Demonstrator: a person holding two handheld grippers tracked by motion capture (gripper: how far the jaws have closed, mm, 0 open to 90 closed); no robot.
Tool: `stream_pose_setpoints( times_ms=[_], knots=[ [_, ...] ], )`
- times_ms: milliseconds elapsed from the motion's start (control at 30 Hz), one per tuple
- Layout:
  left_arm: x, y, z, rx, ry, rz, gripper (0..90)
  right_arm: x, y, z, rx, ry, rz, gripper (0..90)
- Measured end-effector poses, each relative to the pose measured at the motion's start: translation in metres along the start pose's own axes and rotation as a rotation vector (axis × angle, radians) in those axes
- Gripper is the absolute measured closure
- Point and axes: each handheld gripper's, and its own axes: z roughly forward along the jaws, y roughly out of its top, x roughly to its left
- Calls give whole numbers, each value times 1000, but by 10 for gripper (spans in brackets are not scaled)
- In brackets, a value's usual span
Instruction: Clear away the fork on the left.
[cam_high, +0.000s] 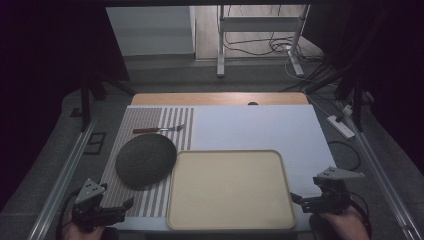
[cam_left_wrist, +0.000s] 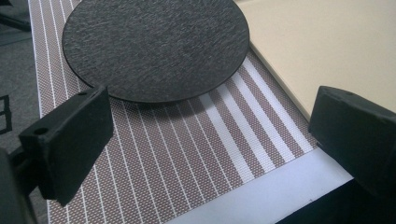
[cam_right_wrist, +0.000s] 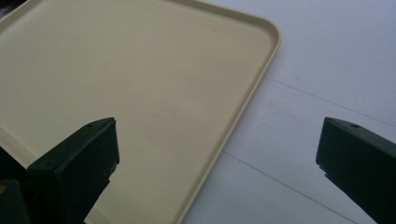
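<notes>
A dark round plate (cam_high: 146, 160) (cam_left_wrist: 156, 44) lies on a brown-and-white striped placemat (cam_high: 131, 125) (cam_left_wrist: 187, 154) at the left. Beside it sits a beige square tray (cam_high: 230, 190) (cam_right_wrist: 116, 79) (cam_left_wrist: 327, 42) with nothing on it. A fork (cam_high: 159, 130) with a reddish handle lies on the mat beyond the plate. My left gripper (cam_high: 120, 207) (cam_left_wrist: 210, 140) is open at the mat's near left corner, nothing between its jaws. My right gripper (cam_high: 300, 199) (cam_right_wrist: 217, 168) hovers open over the tray's near right edge, jaws spread wide and holding nothing.
A white sheet (cam_high: 260, 127) (cam_right_wrist: 327, 70) covers the tabletop under mat and tray. A wooden strip (cam_high: 220, 98) runs along the far edge. Metal rails (cam_high: 60, 180) flank the table. A power strip (cam_high: 341, 126) and cables (cam_high: 280, 46) lie on the floor at the right and beyond.
</notes>
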Motion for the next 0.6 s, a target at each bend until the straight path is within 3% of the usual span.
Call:
stream_pose_setpoints(
  times_ms=[600],
  knots=[
    [2,2,3,27,-21,-15,2,-1,0,1,3,9,4,0]
  ],
)
